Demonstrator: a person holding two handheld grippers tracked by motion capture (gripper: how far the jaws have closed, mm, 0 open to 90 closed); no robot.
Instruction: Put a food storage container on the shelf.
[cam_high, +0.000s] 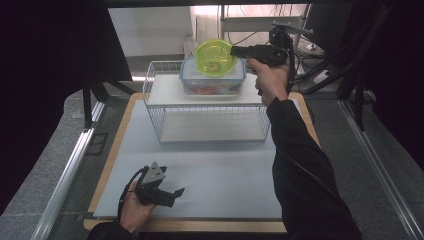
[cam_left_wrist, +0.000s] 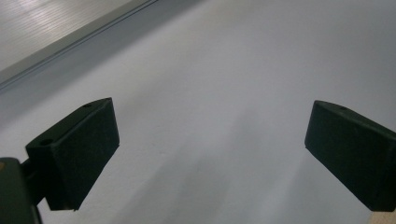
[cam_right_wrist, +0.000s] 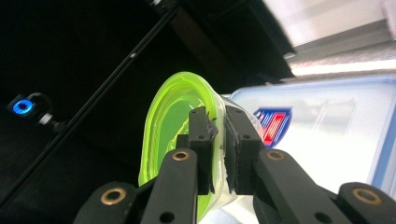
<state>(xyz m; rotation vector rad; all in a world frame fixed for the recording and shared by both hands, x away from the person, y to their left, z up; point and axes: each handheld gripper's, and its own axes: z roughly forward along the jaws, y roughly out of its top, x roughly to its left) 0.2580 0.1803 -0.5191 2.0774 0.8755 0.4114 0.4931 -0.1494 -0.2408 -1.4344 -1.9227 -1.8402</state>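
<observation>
Near edge of the counter (cam_high: 200, 170): left tool (cam_high: 170, 192) rests low in the person's hand, jaws spread wide and holding nothing. The left gripper view confirms this, with both pads far apart over bare white surface.

Mid counter: a white wire rack (cam_high: 207, 107), a flat shelf on top, open space beneath.

Far side, on the rack's top: a clear lidded container (cam_high: 212, 82) with something reddish inside. Above it, the right tool (cam_high: 236, 51) is clamped on the rim of a translucent green bowl (cam_high: 215, 57), which is held tilted in the air, just over the container lid.

Risks, as I judge them: the grip is on thin rim only, one pad inside the wall and one outside, so the bowl could pivot or slip free if swung. If dropped, it could slide off the smooth lid and off the rack.

The right gripper view shows the pinch on the rim (cam_right_wrist: 217, 140) and a red-and-blue emblem on the lid (cam_right_wrist: 273, 123); the high view shows neither closely, but does give the bowl's place over the rack.
</observation>
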